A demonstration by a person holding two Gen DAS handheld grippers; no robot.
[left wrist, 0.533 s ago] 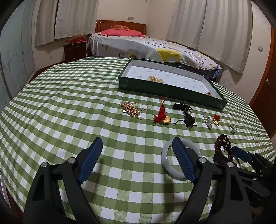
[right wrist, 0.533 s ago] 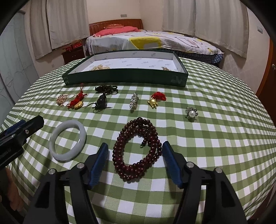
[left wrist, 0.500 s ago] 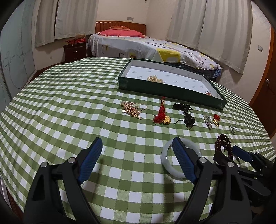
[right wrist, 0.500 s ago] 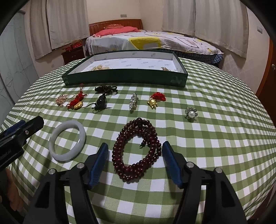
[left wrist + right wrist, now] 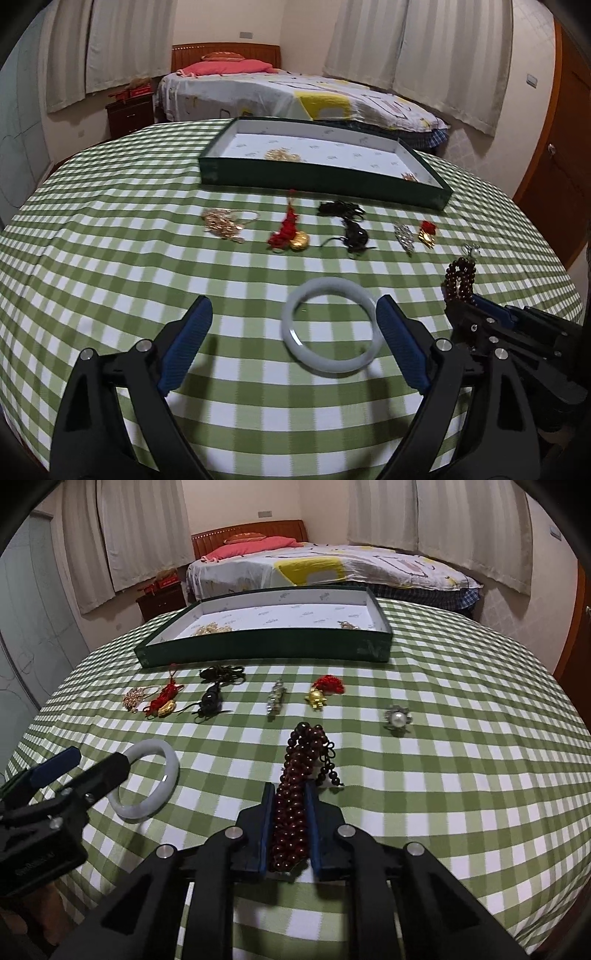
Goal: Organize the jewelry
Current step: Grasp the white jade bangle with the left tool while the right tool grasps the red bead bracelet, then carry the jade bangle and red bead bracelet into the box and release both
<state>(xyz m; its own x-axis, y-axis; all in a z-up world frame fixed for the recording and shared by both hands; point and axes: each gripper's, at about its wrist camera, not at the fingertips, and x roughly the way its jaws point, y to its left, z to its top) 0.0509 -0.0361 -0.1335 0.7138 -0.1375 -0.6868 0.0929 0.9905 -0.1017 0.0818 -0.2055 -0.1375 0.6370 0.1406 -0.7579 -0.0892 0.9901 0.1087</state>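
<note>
My right gripper (image 5: 289, 805) is shut on the dark red bead bracelet (image 5: 301, 775), squeezed into a long bundle between the blue pads; it also shows in the left wrist view (image 5: 459, 280). My left gripper (image 5: 293, 332) is open, its fingers on either side of the pale jade bangle (image 5: 330, 332), which lies flat on the checked cloth; the right wrist view shows the bangle (image 5: 162, 775) too. The green tray (image 5: 317, 175) stands at the back with gold jewelry (image 5: 282, 155) inside.
On the cloth in a row lie a gold chain (image 5: 225, 223), a red knot charm (image 5: 290, 234), black cords (image 5: 349, 225), a silver brooch (image 5: 277, 698), a red-gold charm (image 5: 323, 692) and a pearl ring (image 5: 397, 718). A bed stands beyond the table.
My right gripper has shut on the bead bracelet and bunched it up. My left gripper has moved right, so the bangle now lies between its open fingers.
</note>
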